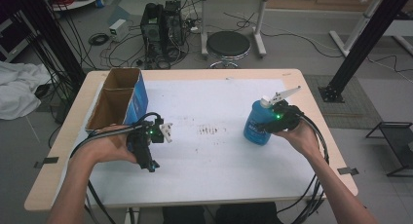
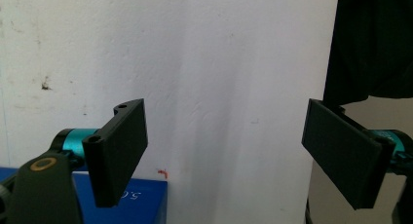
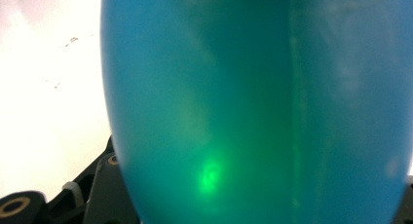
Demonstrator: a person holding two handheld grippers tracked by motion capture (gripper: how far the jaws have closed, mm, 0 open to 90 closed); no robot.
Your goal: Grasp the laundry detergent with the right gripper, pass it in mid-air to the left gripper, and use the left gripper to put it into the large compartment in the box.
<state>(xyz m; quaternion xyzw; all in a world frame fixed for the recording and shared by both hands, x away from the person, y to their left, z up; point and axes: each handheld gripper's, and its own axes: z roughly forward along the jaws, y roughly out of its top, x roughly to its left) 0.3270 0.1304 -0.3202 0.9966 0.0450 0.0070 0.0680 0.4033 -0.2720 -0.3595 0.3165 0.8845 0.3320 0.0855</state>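
A blue plastic bottle (image 1: 254, 126) with a white cap stands on the white sheet (image 1: 214, 102) at the right of the table. My right gripper (image 1: 273, 119) is closed around its upper body, a green light glowing on it. In the right gripper view the blue bottle (image 3: 258, 107) sits hard against the camera and hides the jaws. My left gripper (image 1: 147, 153) is held over the sheet's left part, beside the cardboard box. In the left gripper view my left gripper (image 2: 221, 134) stands wide open with nothing between its jaws, over the white sheet (image 2: 219, 63).
An open cardboard box (image 1: 119, 100) with a blue side stands at the table's left rear; its blue corner (image 2: 141, 199) is near my left jaw. Small dark marks (image 1: 210, 130) dot the sheet's middle. A stool (image 1: 228, 44) and computer gear (image 1: 161, 27) stand beyond the table.
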